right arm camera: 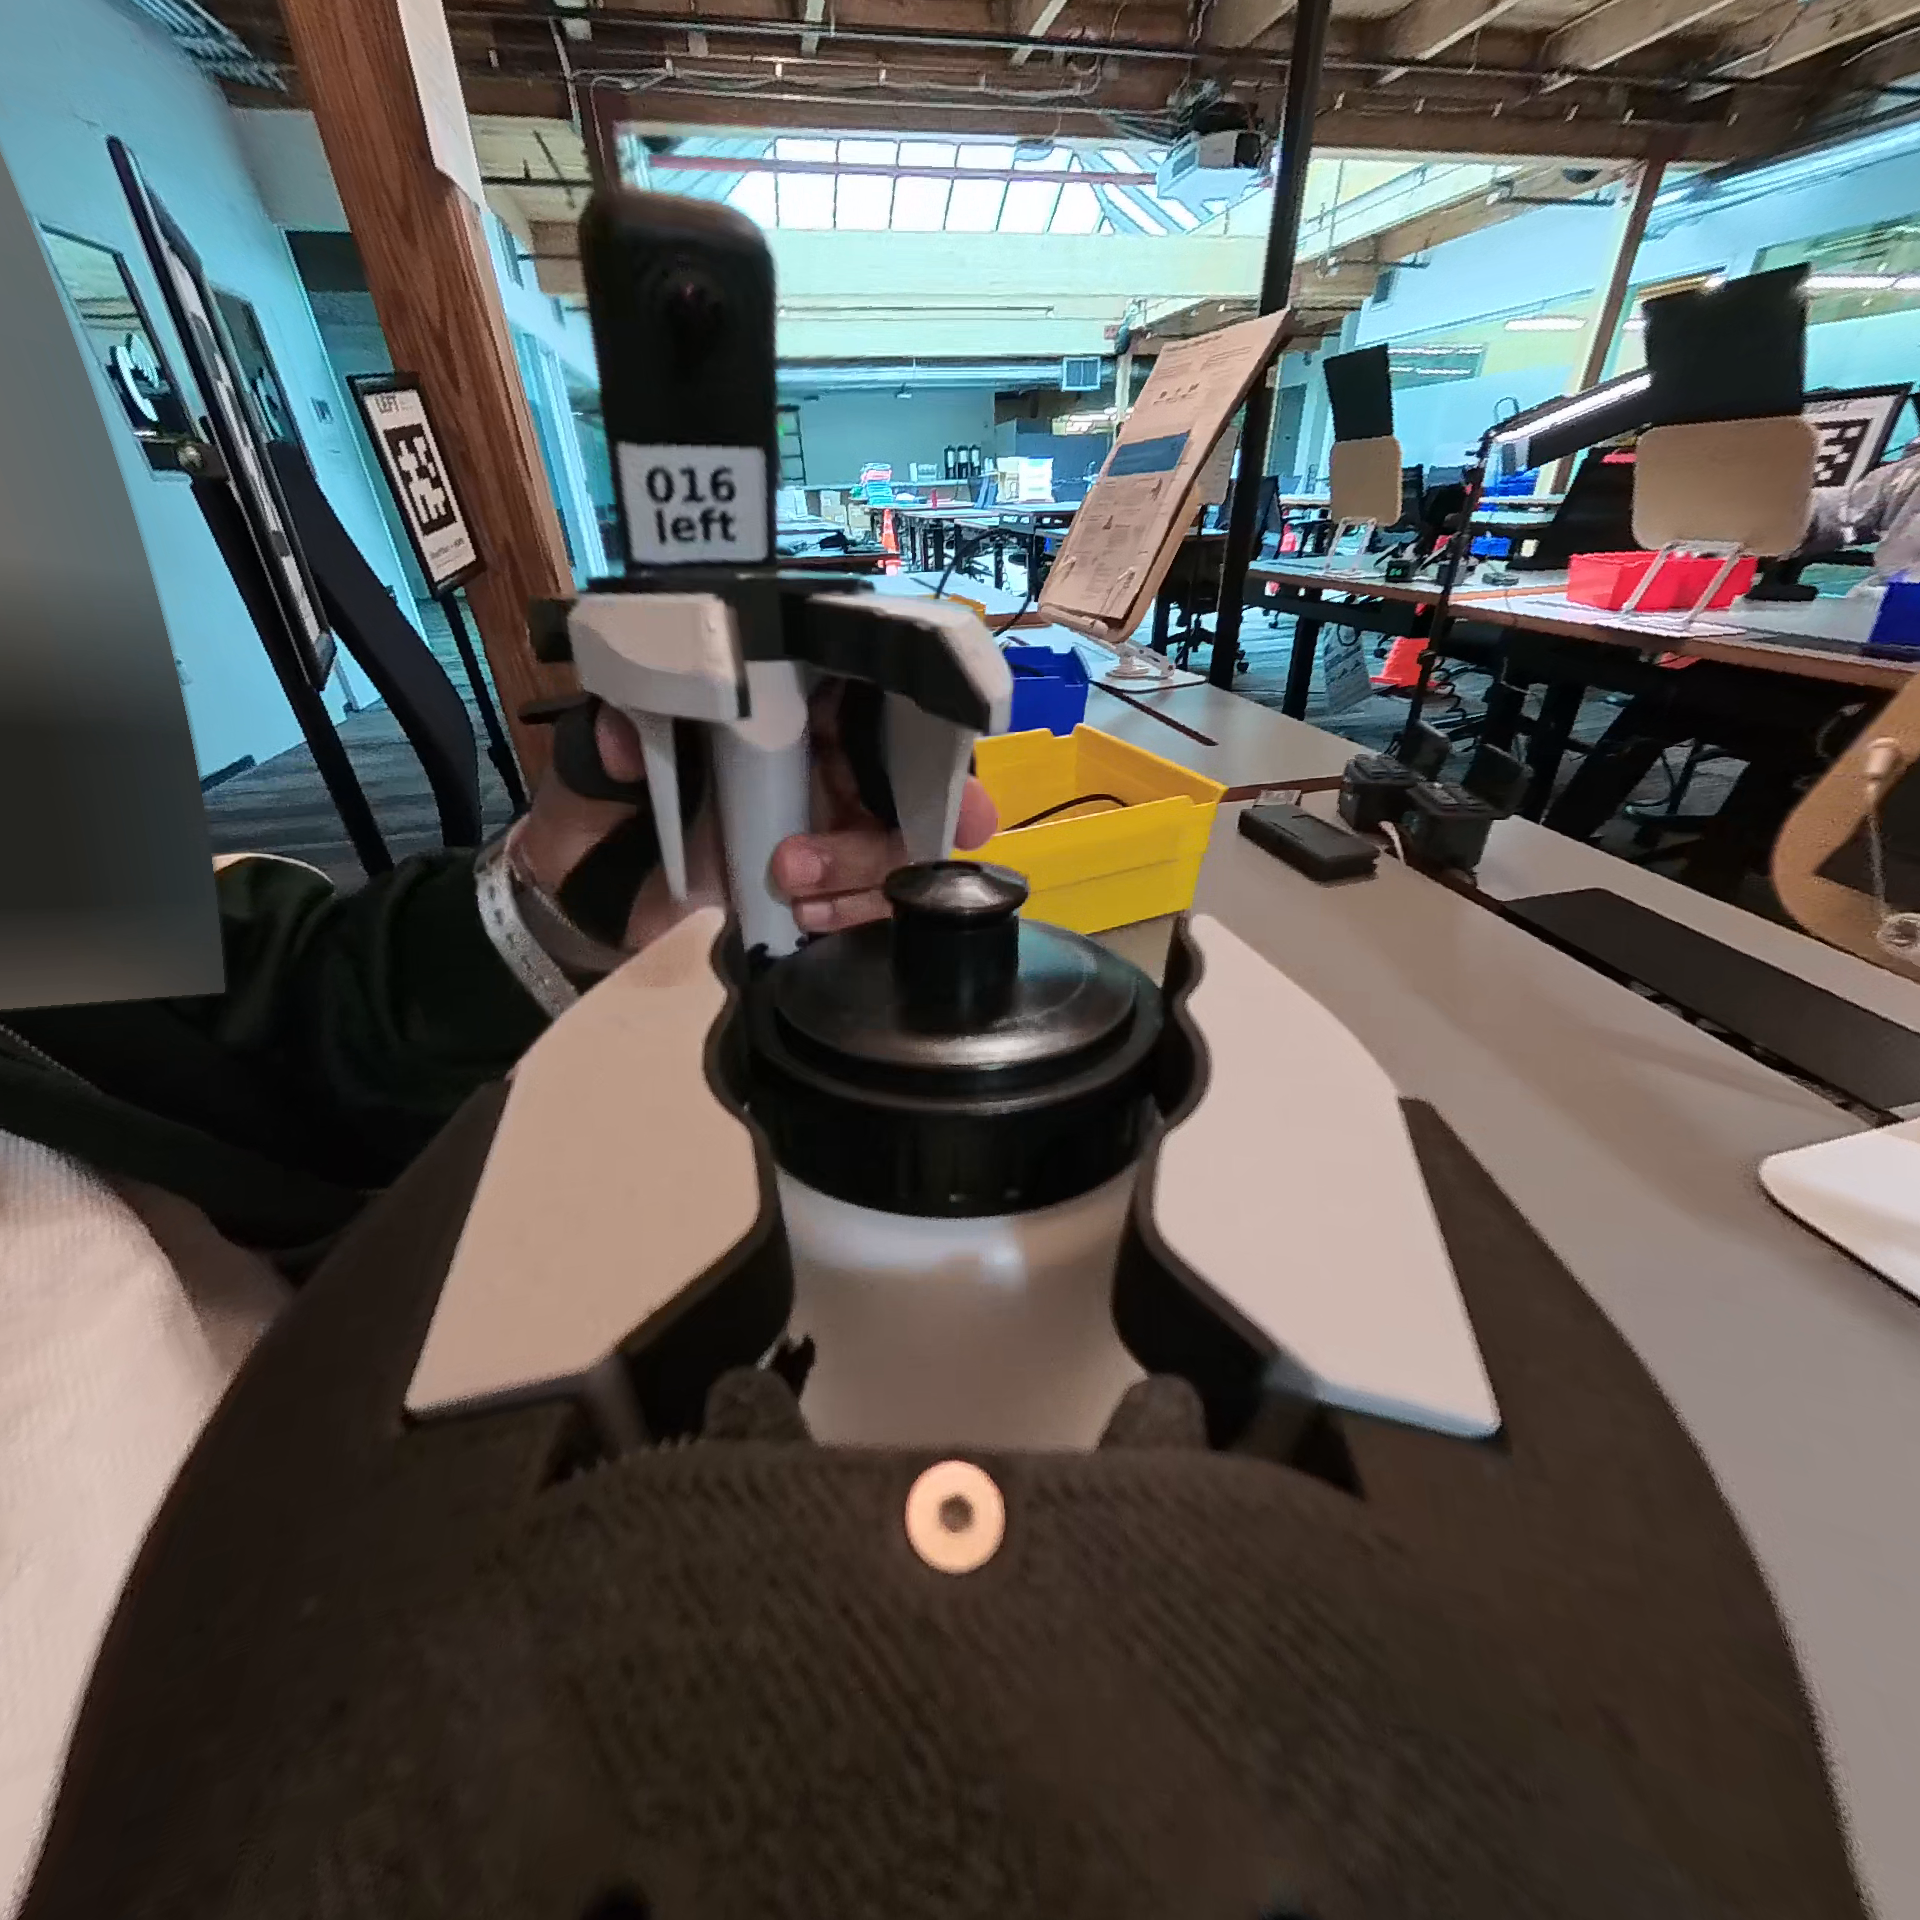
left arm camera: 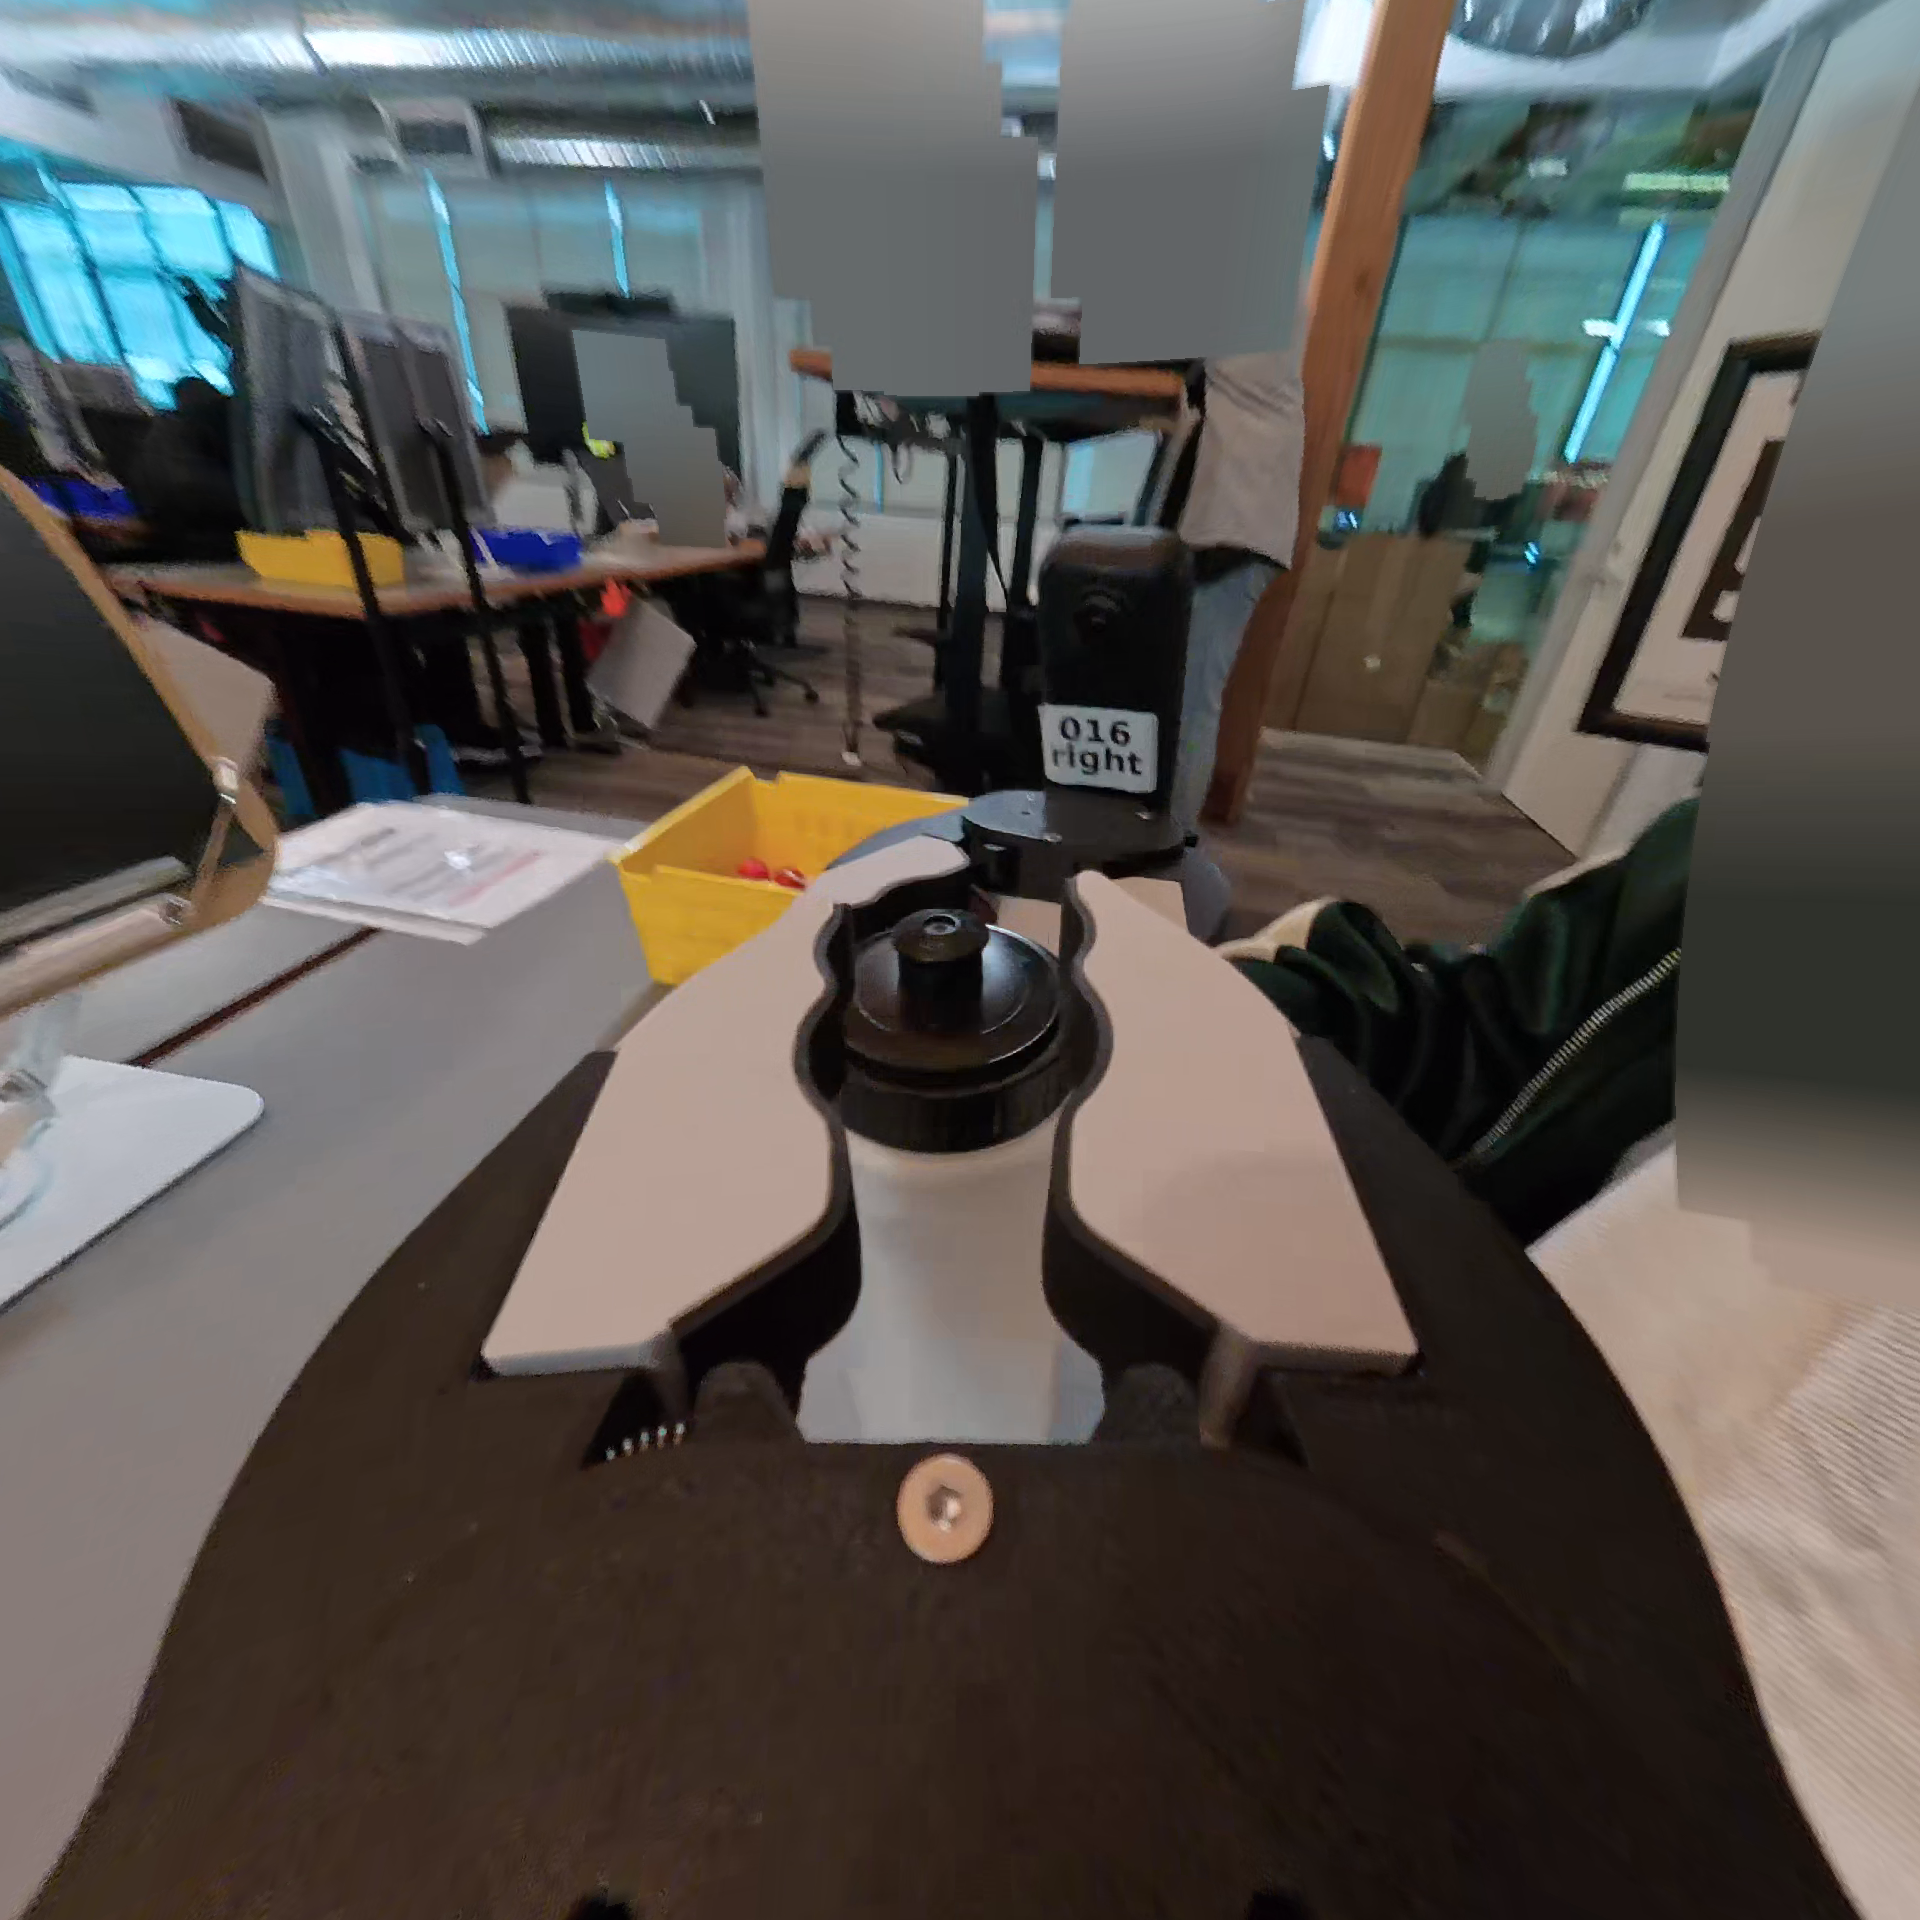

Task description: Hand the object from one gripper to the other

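Observation:
A white bottle (left arm camera: 945, 1226) with a black cap (left arm camera: 940, 997) stands upright between the fingers of my left gripper (left arm camera: 1013, 868), which press against its neck. The right gripper's camera block (left arm camera: 1117, 665) shows just behind the cap. In the right wrist view the same kind of bottle (right arm camera: 956, 1309) with its black cap (right arm camera: 951, 1049) sits between the fingers of my right gripper (right arm camera: 951, 925), which also close against its body. The left gripper (right arm camera: 800, 821), held by a hand, faces me just behind the cap. How the two grips sit on the bottle is hidden.
A yellow bin (left arm camera: 727, 883) stands on the grey table (left arm camera: 364, 1091), and it also shows in the right wrist view (right arm camera: 1101, 831). Papers (left arm camera: 436, 862) lie at the left. Small black devices (right arm camera: 1309, 842) and a blue bin (right arm camera: 1044, 686) sit farther off. A person's dark green sleeve (left arm camera: 1455, 1039) is close on the right. One gripper's finger ends stand about 4 centimeters off the other's.

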The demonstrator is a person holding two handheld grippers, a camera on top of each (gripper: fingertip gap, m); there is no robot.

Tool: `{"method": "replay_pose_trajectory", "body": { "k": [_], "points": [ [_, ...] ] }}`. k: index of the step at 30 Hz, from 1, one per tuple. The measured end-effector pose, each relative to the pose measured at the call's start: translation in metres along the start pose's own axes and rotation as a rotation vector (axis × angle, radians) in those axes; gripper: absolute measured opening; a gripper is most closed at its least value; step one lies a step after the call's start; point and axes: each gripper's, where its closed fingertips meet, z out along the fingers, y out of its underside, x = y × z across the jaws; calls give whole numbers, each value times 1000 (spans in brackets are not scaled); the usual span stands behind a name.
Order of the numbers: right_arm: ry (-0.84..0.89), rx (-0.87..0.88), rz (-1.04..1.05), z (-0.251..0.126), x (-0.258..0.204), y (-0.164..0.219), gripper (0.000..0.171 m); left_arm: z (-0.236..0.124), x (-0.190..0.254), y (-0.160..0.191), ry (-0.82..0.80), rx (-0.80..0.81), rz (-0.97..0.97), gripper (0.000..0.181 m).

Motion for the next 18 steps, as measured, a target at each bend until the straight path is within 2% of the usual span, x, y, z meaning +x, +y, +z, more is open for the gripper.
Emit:
{"method": "replay_pose_trajectory", "body": {
  "k": [3, 14, 18],
  "points": [
    [-20, -3, 4, 5, -7, 2, 78, 6, 5, 14, 28, -120, -9, 36],
    [-34, -46, -46, 9, -16, 8, 78, 10, 7, 30, 23, -219, 17, 33],
    [-43, -64, -59, 12, -20, 11, 78, 11, 9, 36, 43, -250, 22, 21]
  ]
}}
